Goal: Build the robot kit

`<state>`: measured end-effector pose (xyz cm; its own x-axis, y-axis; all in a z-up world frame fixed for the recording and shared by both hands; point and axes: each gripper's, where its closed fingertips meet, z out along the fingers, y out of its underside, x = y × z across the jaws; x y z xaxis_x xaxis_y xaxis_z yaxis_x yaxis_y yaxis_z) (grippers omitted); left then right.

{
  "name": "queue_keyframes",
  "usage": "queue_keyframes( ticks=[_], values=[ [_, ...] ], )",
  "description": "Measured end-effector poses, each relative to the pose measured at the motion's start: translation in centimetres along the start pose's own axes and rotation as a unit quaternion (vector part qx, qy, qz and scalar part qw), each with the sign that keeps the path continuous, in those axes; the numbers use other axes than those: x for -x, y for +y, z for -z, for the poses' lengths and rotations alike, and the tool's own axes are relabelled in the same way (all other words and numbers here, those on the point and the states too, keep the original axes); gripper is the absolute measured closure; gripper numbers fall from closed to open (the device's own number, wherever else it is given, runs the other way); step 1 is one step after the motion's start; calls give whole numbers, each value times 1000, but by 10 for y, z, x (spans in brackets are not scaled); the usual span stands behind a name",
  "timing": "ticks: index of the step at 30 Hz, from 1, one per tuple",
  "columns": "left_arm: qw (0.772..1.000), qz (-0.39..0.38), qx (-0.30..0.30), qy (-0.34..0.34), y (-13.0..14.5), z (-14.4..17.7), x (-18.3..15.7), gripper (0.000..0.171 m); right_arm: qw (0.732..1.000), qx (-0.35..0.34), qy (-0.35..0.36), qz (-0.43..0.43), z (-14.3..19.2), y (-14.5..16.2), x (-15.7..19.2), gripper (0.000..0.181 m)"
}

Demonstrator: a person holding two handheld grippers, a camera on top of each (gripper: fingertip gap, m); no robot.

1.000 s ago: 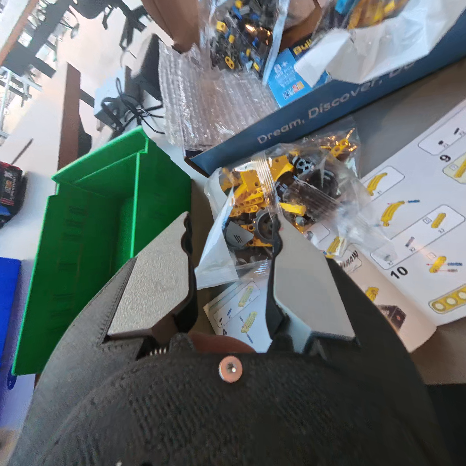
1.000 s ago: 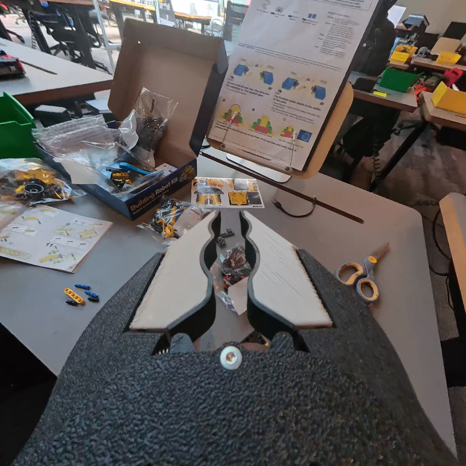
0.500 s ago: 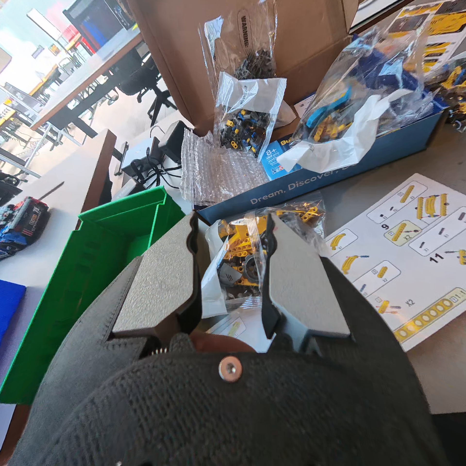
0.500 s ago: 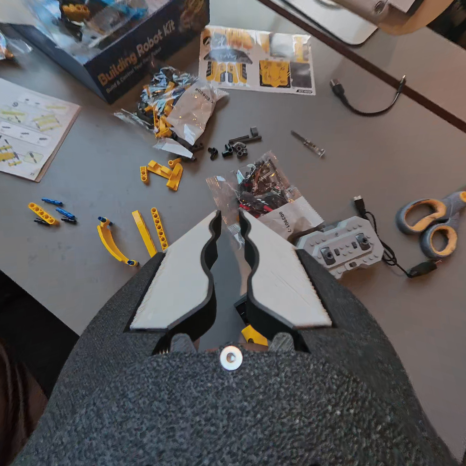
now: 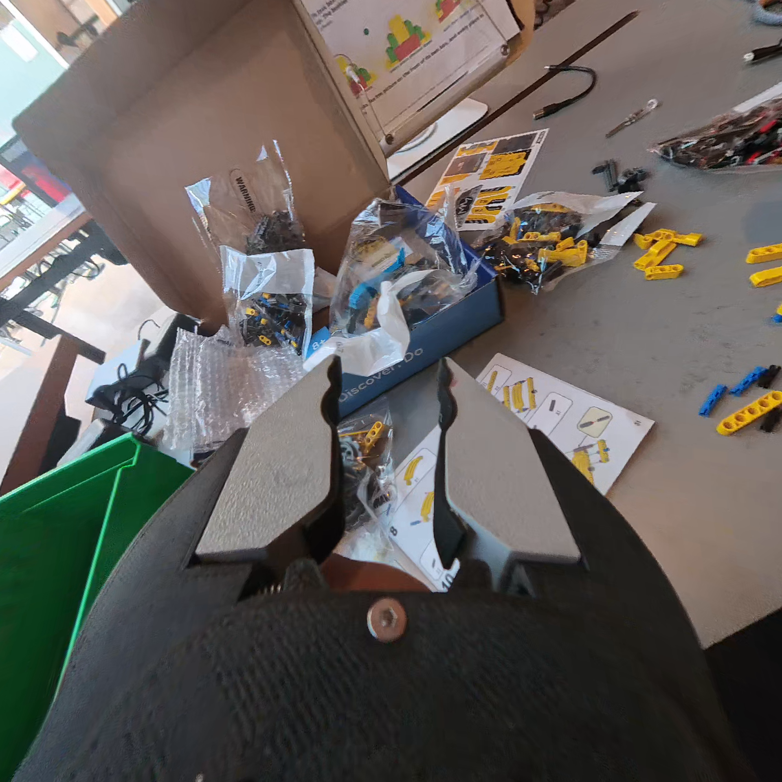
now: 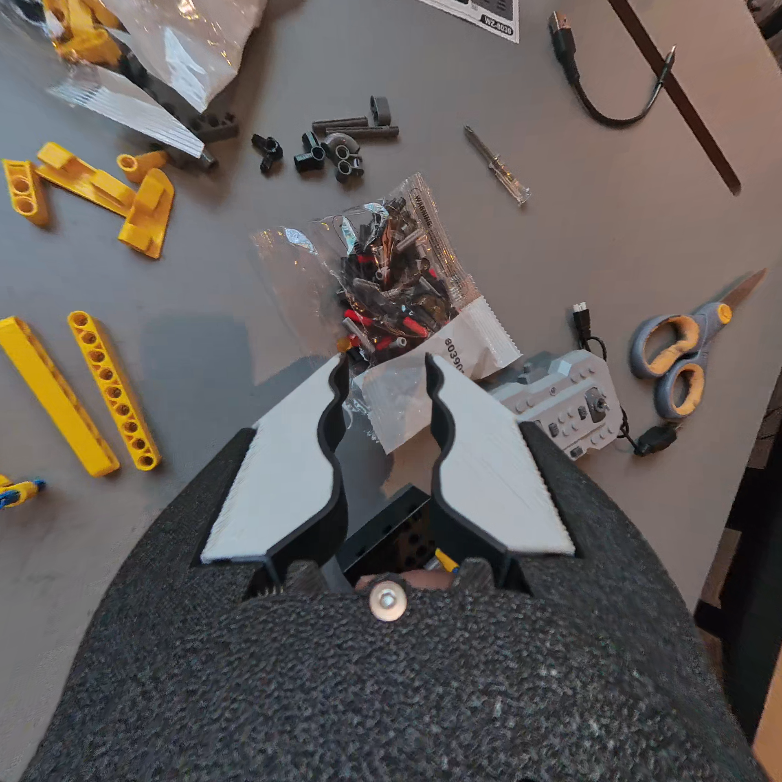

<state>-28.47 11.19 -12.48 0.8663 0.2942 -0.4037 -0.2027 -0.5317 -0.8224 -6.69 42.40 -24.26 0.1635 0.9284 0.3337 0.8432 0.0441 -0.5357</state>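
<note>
Your right claw (image 6: 386, 370) hangs released over a clear bag of black and red pins (image 6: 383, 292) on the grey tabletop (image 6: 211, 287). Your left claw (image 5: 387, 376), also released, hovers above a bag of yellow parts (image 5: 366, 461), near the blue box (image 5: 423, 338) holding more bags, beside a green bin (image 5: 55, 550).

Your left gripper (image 5: 387, 372) tilted down, rolled slightly; jaws parted, nothing clamped between them. Fingers (image 5: 279, 469) grey-faced with black wavy inner edges, set in black textured body. Your right gripper (image 6: 386, 364) pointed steeply down from above; jaws likewise parted with clear gap, gripping nothing. Fingers (image 6: 491, 457) white-faced, black wavy inner edges, black grainy body. Bit of your hand showed behind each gripper's centre screw. Neither gripper showed in other's view.
</note>
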Motion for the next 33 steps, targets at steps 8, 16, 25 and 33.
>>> queue_keyframes(
  ticks=[8, 16, 25, 33],
  values=[
    [1000, -5, 26, 17, 13, -14, -14, 141, 1000, 2, 24, 14, -7, 3, -8, 174],
    [999, -9, 29, 31, 15, -15, -20, 133, 999, -5, 21, -27, 6, 8, -28, 172],
    [996, -22, 16, 86, 3, -17, -66, 129, 995, -34, -58, -71, 22, -1, -11, 172],
    [983, -78, -4, 169, -30, -45, -147, 130, 992, -27, -90, -85, 22, 5, -1, 173]
  ],
)
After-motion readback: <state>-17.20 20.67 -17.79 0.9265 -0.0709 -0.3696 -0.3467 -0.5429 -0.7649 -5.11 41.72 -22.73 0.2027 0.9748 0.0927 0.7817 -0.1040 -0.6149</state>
